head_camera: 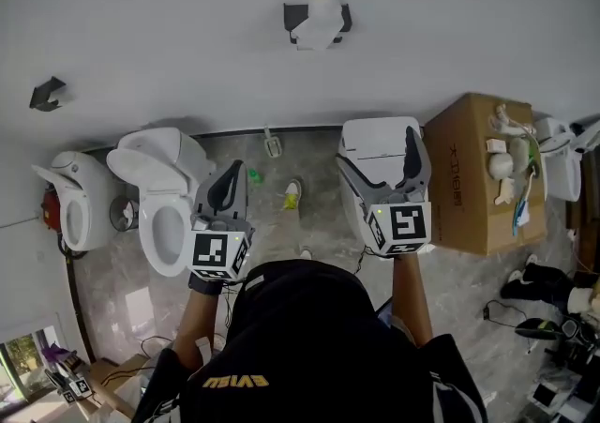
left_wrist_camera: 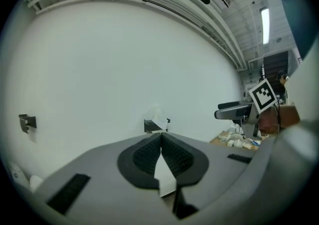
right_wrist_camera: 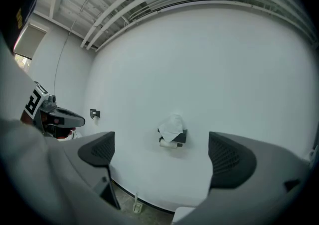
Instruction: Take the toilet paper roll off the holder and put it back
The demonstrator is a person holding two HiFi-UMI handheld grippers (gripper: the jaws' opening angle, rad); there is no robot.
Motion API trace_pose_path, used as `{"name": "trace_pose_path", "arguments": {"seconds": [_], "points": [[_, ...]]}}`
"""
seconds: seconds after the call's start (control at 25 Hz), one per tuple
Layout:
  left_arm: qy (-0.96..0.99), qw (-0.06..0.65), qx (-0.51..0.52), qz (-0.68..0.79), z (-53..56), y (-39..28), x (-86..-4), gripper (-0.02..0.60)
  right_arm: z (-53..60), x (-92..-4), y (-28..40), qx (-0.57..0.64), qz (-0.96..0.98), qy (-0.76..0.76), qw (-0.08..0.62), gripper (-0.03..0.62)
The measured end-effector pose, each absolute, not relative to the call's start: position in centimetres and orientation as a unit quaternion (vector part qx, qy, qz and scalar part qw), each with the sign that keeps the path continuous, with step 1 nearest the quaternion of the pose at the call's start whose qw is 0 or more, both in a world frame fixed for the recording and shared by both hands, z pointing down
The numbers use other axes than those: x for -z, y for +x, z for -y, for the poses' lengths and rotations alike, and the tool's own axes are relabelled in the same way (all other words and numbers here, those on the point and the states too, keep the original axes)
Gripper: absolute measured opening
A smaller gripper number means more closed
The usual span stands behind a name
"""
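Spotter: Plain white wall [right_wrist_camera: 224,69] ahead, grey marbled floor [head_camera: 469,290] below. How do your claws stand?

Operator: I read the left claw [left_wrist_camera: 161,138] with its ribbed black pads pressed together and nothing caught between them. The right claw [right_wrist_camera: 163,153] is spread wide and empty. Through its gap I see the white toilet paper roll [right_wrist_camera: 172,128] on its black wall-mounted holder [right_wrist_camera: 181,137].

Spotter: So where does that leave the roll?

Operator: On the holder, up on the wall, well apart from both claws.

Spotter: Which step are you on?

Operator: I judge it the approach before the take-off, since neither claw holds anything. The next move calls for carrying the open right claw forward until its pads stand either side of the roll. Then I close gently, because soft paper should crush easily.

Spotter: And its long axis?

Operator: From the head view it looks like an upright tube, core opening facing up, with loose sheet hanging below. The right claw's view shows a draped white lump over the bracket and a short pale cylinder lying level beneath. It is too small for me to settle which.

Spotter: Anything around?

Operator: White toilets [head_camera: 164,196] are on the left and a brown cardboard box [head_camera: 473,173] on the right, both on the floor.
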State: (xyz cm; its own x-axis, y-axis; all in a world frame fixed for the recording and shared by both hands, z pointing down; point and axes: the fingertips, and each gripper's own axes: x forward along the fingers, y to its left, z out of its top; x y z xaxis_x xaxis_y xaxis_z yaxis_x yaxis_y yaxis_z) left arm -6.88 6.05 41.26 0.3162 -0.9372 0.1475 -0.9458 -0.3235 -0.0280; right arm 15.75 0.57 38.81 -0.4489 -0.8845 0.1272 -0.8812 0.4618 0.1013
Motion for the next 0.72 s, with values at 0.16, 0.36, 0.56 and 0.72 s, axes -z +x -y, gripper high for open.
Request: {"name": "trace_pose_path", "arguments": {"seconds": [0.16, 0.36, 0.56, 0.72], "points": [[0.823, 0.038, -0.062, 0.564, -1.1, -6.6, -41.4, 0.011, 3.4, -38.5, 15.6, 0.013, 0.843, 0.531, 0.088, 0.583], [0.839, 0.033, -0.047, 0.541, 6.5, -6.7, -40.7, 0.011, 9.4, -38.1, 15.0, 0.005, 0.836, 0.542, 0.092, 0.583], [0.846, 0.033, -0.032, 0.531, 12.5, -6.8, -40.8, 0.011, 15.6, -38.0, 13.8, 0.003, 0.835, 0.541, 0.098, 0.583], [0.849, 0.04, -0.022, 0.526, 16.2, -7.1, -41.1, 0.011, 19.9, -38.2, 12.5, 0.006, 0.836, 0.54, 0.098, 0.582]]}}
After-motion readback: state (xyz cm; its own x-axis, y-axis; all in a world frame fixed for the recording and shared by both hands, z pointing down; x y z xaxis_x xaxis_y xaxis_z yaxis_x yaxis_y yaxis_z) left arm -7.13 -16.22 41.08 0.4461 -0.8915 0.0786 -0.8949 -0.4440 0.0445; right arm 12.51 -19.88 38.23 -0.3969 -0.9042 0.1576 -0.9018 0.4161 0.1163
